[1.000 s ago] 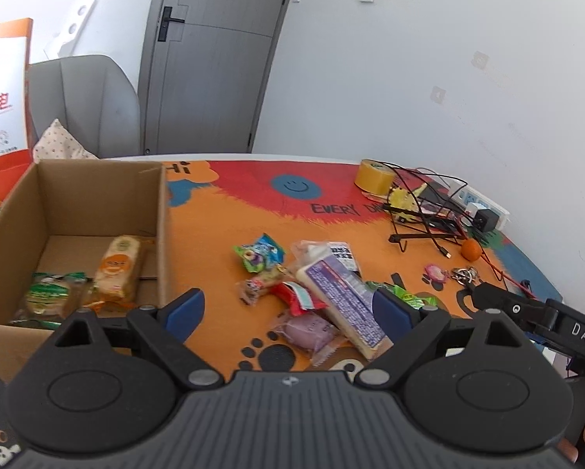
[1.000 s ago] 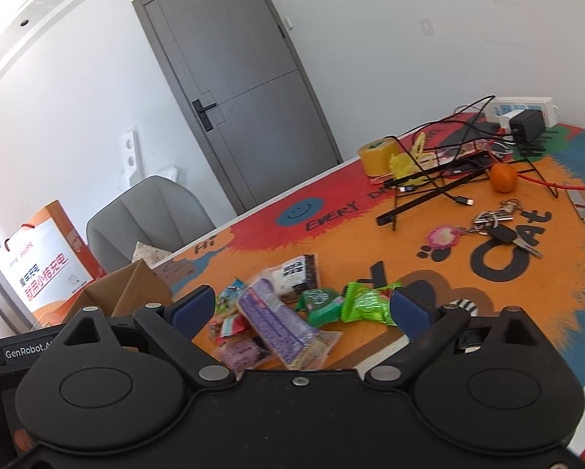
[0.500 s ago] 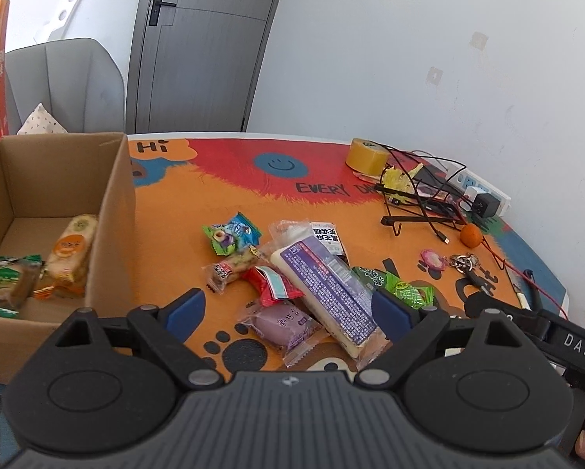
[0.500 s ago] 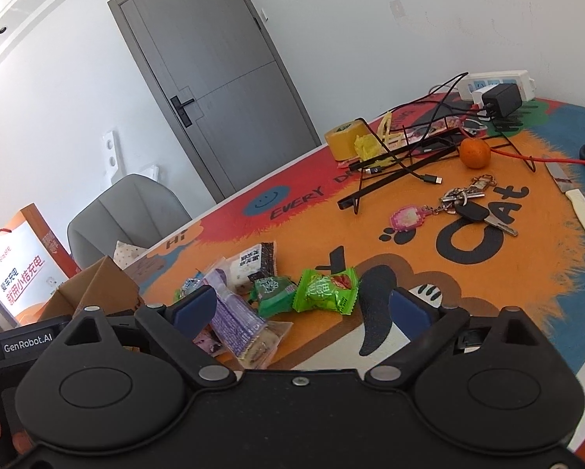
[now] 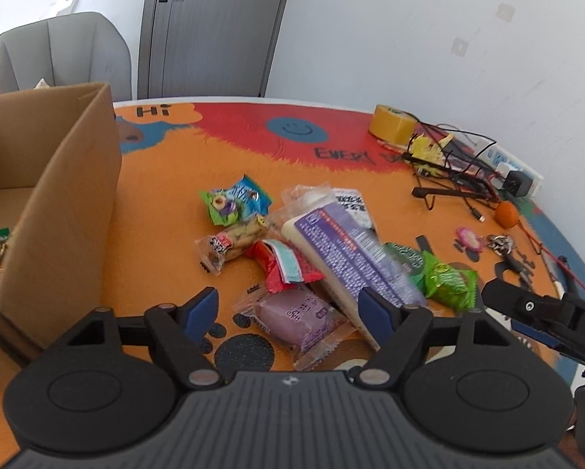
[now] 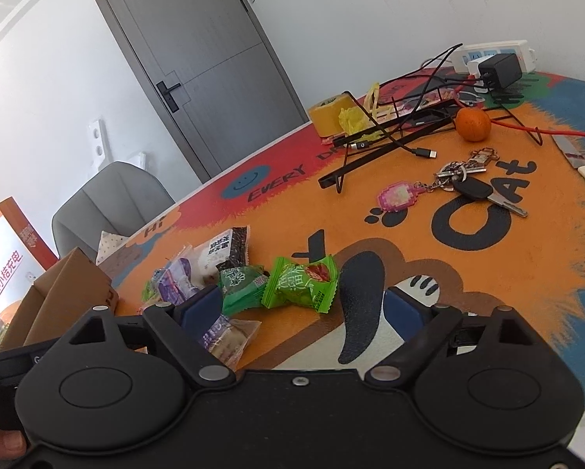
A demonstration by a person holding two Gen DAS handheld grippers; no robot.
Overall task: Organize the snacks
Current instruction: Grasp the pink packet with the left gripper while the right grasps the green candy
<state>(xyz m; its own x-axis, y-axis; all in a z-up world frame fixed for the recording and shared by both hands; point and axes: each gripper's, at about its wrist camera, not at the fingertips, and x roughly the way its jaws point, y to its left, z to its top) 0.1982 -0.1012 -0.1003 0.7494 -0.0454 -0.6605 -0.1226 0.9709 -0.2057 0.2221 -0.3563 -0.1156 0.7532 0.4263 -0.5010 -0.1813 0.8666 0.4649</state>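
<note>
Snack packets lie in a loose pile on the orange cartoon mat [image 5: 167, 203] that covers the table. Nearest the left wrist camera is a purple-filled packet [image 5: 296, 314] in clear wrap, lying between the blue pads of the left claw [image 5: 290, 308]; whether the pads touch it cannot be told. The left claw is spread wide and holds nothing. Beside the purple packet, a long purple-labelled bar [image 5: 347, 250] runs diagonally across the pile, partly overlying a red packet [image 5: 282, 262]. Beyond these lie a clear packet of biscuits [image 5: 230, 240], a blue-and-green packet [image 5: 235, 205] and a black-and-white packet [image 5: 349, 205]. At the right end of the pile sit a dark green packet [image 5: 404, 254] and a bright green packet [image 5: 449, 279], touching one another.

In the right wrist view the bright green packet [image 6: 302, 283] lies just ahead of the right claw [image 6: 300, 308], whose pads are likewise spread apart and empty, with the dark green packet [image 6: 239, 281] at its left side.

A cardboard box [image 5: 69, 211] stands open on the left side of the table, well apart from the pile; snacks are partly visible inside at the frame edge. Farther out on the mat lie a tangerine [image 6: 472, 125], a key bunch [image 6: 462, 181], a roll of yellow tape [image 5: 392, 129], a black wire stand [image 6: 374, 144] and a power strip [image 6: 492, 52]. A grey chair [image 5: 63, 52] and grey door [image 6: 210, 62] stand behind.
</note>
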